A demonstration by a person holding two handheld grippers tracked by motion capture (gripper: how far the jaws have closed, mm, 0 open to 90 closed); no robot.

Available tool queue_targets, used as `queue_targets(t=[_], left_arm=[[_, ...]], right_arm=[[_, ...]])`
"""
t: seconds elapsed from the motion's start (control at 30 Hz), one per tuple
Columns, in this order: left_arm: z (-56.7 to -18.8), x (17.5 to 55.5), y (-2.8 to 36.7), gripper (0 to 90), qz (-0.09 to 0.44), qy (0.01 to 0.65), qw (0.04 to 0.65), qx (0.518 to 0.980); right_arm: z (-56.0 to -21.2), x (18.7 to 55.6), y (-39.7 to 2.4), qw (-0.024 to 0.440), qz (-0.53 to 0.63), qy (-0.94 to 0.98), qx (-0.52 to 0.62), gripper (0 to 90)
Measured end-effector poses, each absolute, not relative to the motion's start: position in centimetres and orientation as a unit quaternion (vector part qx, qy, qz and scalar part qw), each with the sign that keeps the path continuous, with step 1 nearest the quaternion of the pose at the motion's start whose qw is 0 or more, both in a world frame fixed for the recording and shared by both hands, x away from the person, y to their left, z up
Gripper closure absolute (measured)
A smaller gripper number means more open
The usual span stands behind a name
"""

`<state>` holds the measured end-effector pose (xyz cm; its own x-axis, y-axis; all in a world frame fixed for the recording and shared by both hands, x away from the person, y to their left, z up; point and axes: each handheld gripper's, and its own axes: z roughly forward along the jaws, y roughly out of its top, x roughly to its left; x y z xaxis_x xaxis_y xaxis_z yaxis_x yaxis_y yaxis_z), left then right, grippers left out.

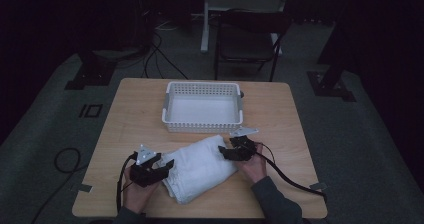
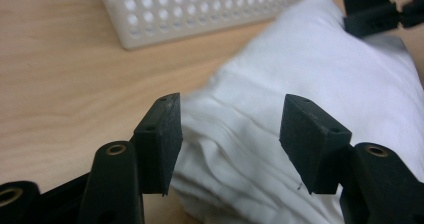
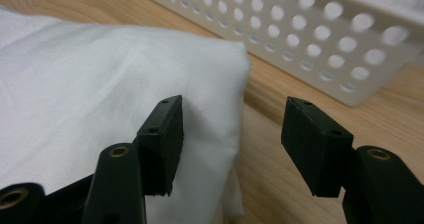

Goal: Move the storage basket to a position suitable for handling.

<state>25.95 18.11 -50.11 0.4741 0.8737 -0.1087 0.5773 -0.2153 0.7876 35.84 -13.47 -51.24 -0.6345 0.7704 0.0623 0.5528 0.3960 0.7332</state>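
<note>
A folded white towel lies on the wooden table, just in front of a white perforated basket. My left gripper sits at the towel's left end, open. In the left gripper view the towel lies between and beyond the spread jaws of the left gripper. My right gripper is at the towel's right end, open. In the right gripper view the towel's edge runs between the jaws of the right gripper, with the basket wall behind.
The basket holds nothing that I can see. A dark folding chair stands beyond the table's far edge, with cables on the floor. Bare tabletop lies left and right of the towel.
</note>
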Motion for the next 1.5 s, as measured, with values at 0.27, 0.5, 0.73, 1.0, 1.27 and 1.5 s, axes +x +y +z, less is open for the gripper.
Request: queue_targets(t=[0.27,0.5,0.73,1.0,1.27,1.5], left_arm=[[-51.2,25.6,17.4,43.9,0.2,0.475,0.369,0.773],[-52.2,26.1,17.3,46.8,0.19,0.481,0.36,0.777],[-52.7,26.9,17.2,50.8,0.185,0.478,0.362,0.779],[-52.8,28.0,16.9,52.1,0.188,0.469,0.363,0.783],[-52.9,30.0,16.3,52.8,0.186,0.464,0.37,0.783],[-52.9,31.7,15.6,53.4,0.192,0.464,0.372,0.781]], right_arm=[[-51.8,35.8,-13.2,0.14,0.368,0.827,0.401,43.3],[-52.2,35.9,-13.0,0.127,0.369,0.83,0.399,50.1],[-52.4,35.9,-12.9,0.113,0.37,0.835,0.391,62.6],[-52.3,35.9,-13.0,0.121,0.36,0.837,0.394,65.0],[-52.4,35.8,-14.3,0.117,0.365,0.827,0.411,63.9],[-52.4,35.5,-15.1,0.125,0.363,0.823,0.42,61.3]])
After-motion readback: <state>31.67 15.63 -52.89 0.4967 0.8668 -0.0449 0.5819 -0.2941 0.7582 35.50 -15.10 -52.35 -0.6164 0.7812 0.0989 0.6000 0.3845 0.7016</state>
